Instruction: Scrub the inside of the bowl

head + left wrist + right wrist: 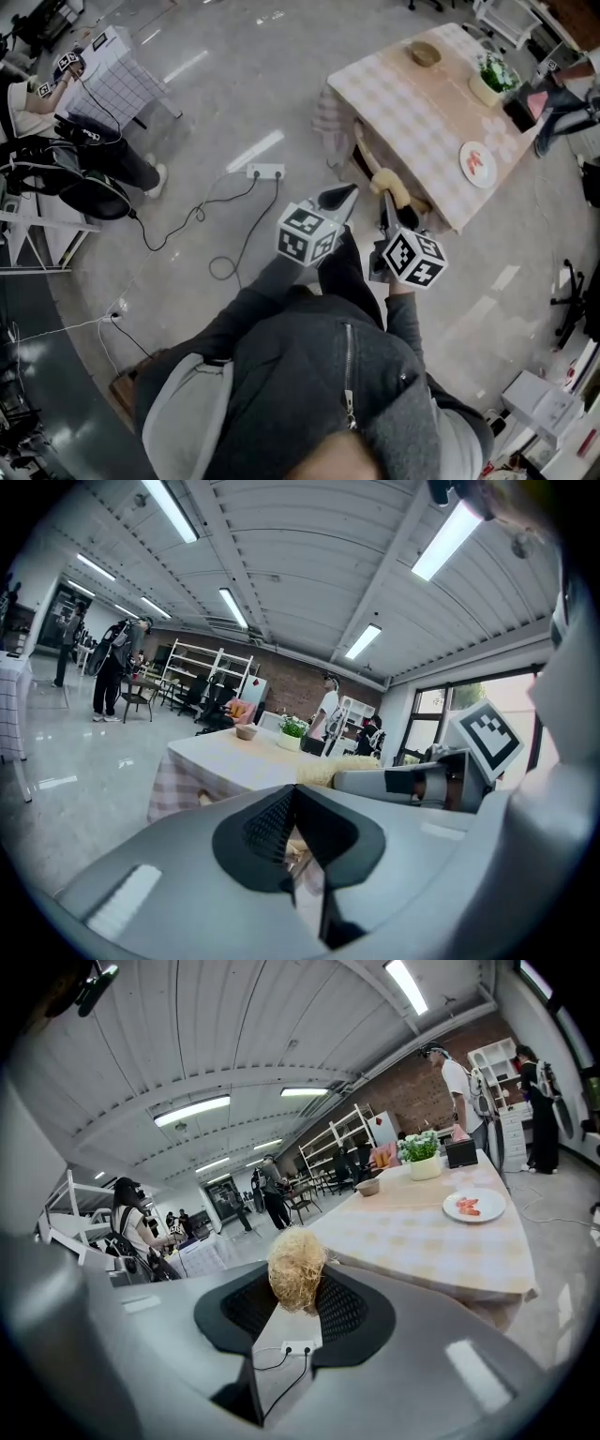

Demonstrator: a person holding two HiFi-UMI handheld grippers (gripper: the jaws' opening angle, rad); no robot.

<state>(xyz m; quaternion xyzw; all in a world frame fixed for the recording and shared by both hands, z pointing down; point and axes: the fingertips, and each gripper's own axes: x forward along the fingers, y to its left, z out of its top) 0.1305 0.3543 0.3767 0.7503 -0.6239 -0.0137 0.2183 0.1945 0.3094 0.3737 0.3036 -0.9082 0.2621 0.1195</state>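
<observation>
Bright, even light from ceiling strip lamps (pixel 448 538) high above the fingers (pixel 262 832) of the left gripper (pixel 292 803). Pale glare streaks on the glossy floor (pixel 255 148) ahead of the fingertips. Washed-out window (pixel 441 726) to their right. Strong fisheye bending and black corners in both gripper views. Soft blur close behind the fingers.

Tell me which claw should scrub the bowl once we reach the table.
Right. The right claw is shut on the scrubber, while the left claw is shut with nothing in it. Both are far from the bowl on the table; the left could likely steady it.
</observation>
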